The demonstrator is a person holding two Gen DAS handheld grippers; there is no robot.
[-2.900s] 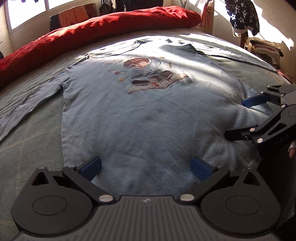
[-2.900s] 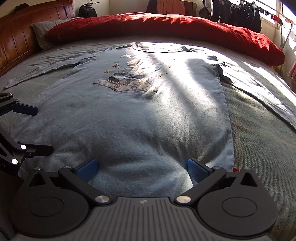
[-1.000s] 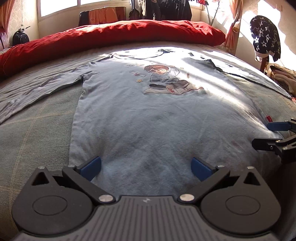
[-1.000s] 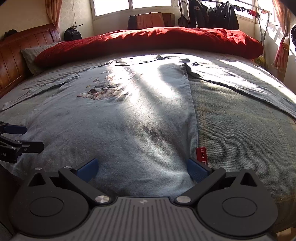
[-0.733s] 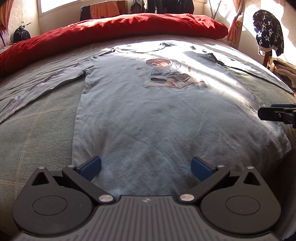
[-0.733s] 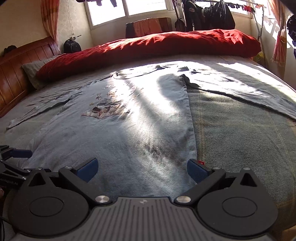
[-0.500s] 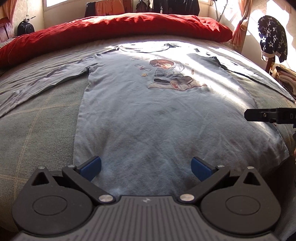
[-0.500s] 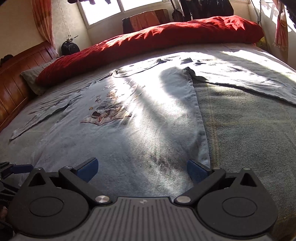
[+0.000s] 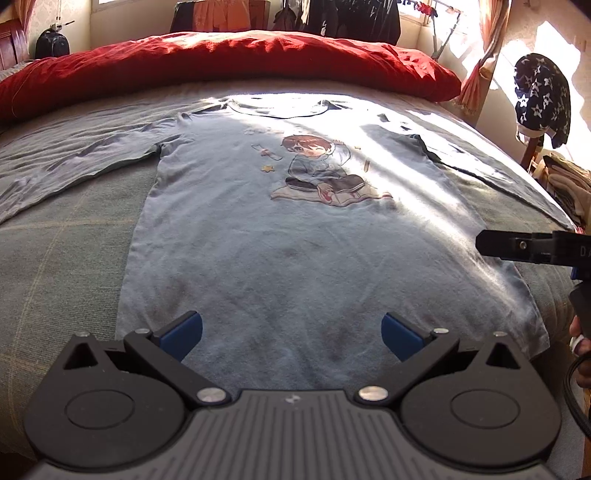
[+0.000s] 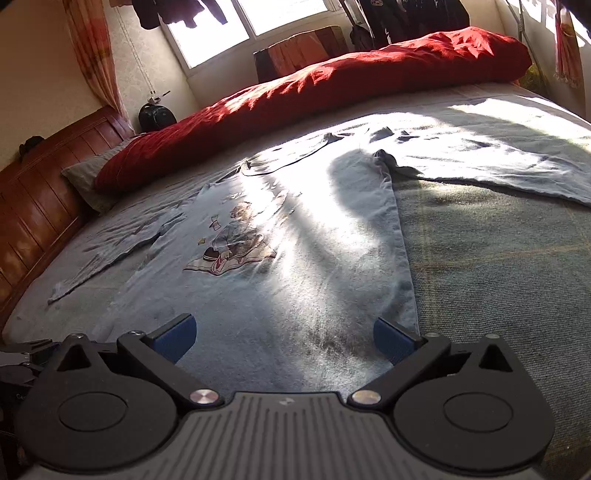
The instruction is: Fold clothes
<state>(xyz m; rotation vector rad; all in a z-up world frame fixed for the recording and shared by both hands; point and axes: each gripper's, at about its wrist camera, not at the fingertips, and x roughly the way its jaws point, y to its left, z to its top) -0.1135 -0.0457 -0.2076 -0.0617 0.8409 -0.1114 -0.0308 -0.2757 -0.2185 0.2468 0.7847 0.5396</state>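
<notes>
The left tongs (image 9: 291,334) hang with jaws spread wide and nothing between them, low over the hem of the pale blue long-sleeved shirt (image 9: 295,240). The shirt lies flat and face up on the bed (image 9: 62,258) ahead of them, cartoon print (image 9: 321,173) showing, collar at the far end. Its left sleeve (image 9: 74,166) runs out to the left of the left tongs, and its right sleeve (image 10: 498,166) stretches away beyond the right tongs. Laid out this smooth and square, it looks ready for a first fold, with each tool parked near a hem corner. The right tongs (image 10: 284,338) are parted too, holding nothing, their right pad sitting just over the shirt's side edge. No fold made yet, I'd say. Beyond the collar a red duvet (image 9: 221,62) is bunched along the far side. There's a wooden headboard (image 10: 37,199) off to the left, sunlit windows (image 10: 240,22) behind, and clothes hanging (image 9: 354,18) there.
</notes>
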